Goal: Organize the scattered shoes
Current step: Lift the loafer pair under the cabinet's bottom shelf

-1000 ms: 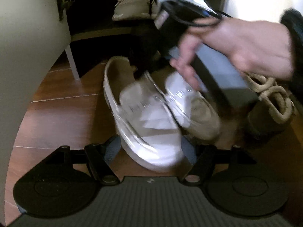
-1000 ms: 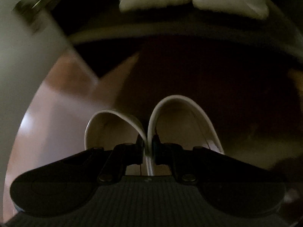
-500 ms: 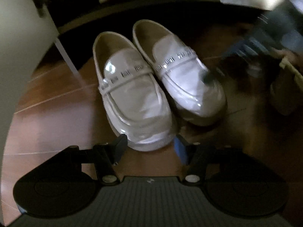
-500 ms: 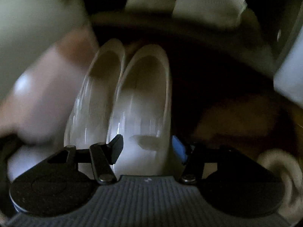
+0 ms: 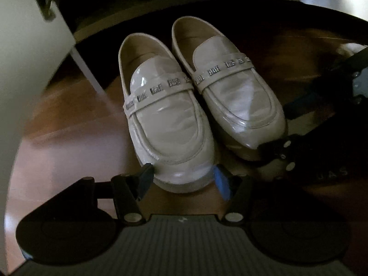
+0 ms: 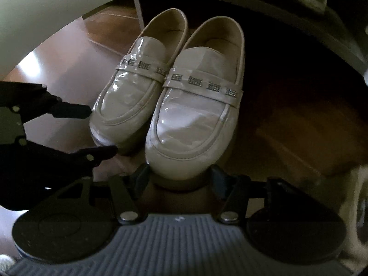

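A: Which step is this?
B: The shoe pair (image 5: 197, 105) sits side by side on the floor (image 5: 69, 142) before the cabinet (image 5: 25, 53).
A: The grippers?
B: The left gripper (image 5: 181, 181) straddles one toe, jaws just widened; the right gripper (image 6: 178, 177) stands spread around the other. Each likely must close on its toe next.

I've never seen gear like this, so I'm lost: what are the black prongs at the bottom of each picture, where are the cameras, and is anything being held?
No robot here: a person holds a two-finger gripper in each hand, each with a camera looking along its fingers. One picture is from the left gripper, the other from the right gripper. Two glossy cream loafers sit side by side on a wood floor before a dark shelf. Each gripper is open around one toe: the left loafer and the right loafer. Neither is visibly clamped yet.
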Motion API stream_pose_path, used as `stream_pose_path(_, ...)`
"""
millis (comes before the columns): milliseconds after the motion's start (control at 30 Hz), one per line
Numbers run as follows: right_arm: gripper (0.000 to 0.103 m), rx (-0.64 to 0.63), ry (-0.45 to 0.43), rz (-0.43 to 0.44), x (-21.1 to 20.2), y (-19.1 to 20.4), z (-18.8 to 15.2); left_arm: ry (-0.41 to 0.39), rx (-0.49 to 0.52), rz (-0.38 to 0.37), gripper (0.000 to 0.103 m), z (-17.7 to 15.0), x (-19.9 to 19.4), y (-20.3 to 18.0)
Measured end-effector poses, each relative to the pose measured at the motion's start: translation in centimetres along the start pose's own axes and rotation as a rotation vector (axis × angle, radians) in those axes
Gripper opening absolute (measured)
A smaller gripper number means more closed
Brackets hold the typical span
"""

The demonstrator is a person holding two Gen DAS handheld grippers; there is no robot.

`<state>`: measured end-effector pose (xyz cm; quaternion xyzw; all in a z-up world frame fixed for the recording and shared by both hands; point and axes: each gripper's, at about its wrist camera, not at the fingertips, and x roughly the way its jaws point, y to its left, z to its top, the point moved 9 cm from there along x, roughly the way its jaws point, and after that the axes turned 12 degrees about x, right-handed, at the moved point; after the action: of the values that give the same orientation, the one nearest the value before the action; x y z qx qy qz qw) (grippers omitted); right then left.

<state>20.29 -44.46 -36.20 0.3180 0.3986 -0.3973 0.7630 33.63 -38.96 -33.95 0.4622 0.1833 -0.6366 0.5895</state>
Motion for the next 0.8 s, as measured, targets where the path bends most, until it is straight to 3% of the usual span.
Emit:
stream_pose_path(267, 0.051, 0.068, -0.025, 0.037, 3.5, -2.2, 4.6, 0.000, 0.060, 0.101, 0.065, 3.9, 3.9, 3.6)
stream_pose_path(467, 0.051, 0.094, -0.079, 0.034, 4.8, -3.1, 7.0, -0.006, 0.028, 0.123, 0.065, 4.9, 5.4, 4.8)
stream_pose_path(700, 0.048, 0.123, -0.102, 0.051, 2.6, -2.2, 6.0, 0.003, 0.029, 0.075, 0.063, 2.0, 2.6, 2.8)
stream_pose_path(800, 0.037, 0.122, -0.113, 0.015, 5.1, -0.7, 7.8, 0.014, 0.026, 0.067, 0.063, 1.5, 2.7, 2.4)
